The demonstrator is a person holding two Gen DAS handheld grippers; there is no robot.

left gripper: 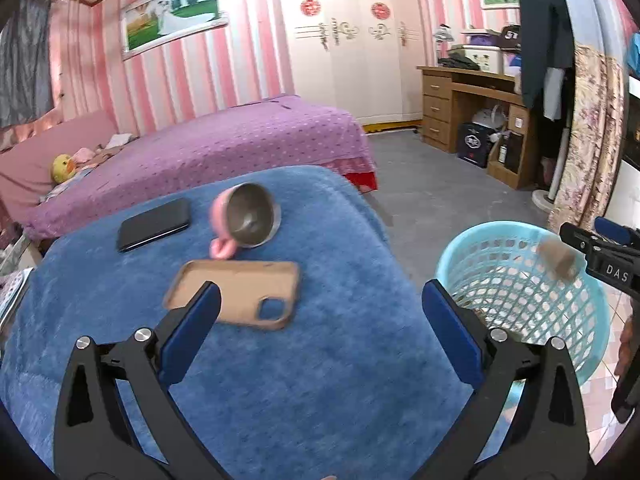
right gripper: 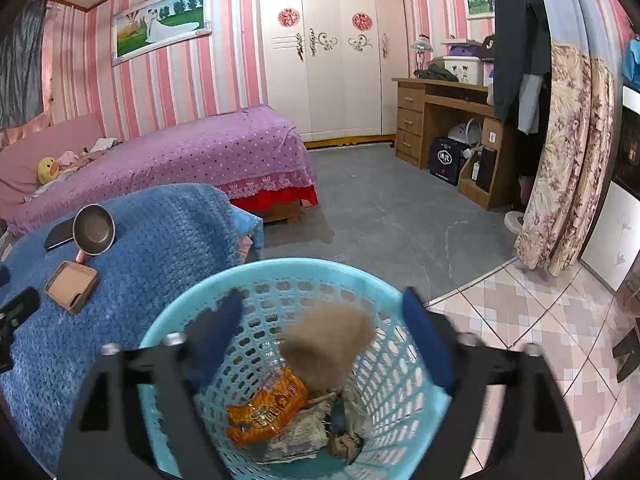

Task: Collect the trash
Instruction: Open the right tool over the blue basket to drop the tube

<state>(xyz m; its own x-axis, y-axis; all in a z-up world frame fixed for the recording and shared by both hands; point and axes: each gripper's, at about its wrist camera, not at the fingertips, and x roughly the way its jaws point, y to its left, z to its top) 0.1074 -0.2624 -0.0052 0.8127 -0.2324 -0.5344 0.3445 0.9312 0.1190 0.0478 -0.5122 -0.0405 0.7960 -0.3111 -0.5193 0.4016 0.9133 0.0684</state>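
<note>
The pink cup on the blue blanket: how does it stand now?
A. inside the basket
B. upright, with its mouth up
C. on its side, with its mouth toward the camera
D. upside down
C: the pink cup lies tipped on the blue blanket, and its dark inside faces the left wrist camera.

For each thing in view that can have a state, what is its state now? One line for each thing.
Left hand-held gripper: open, holding nothing, over the blue blanket.
Right hand-held gripper: open, above the basket.
Brown scrap: blurred, loose between the open fingers, over the basket.
Basket: upright, partly filled with wrappers.
Pink cup: tipped on its side.
Phone case: empty, inside facing up.
Phone: lying flat, screen dark.
</note>
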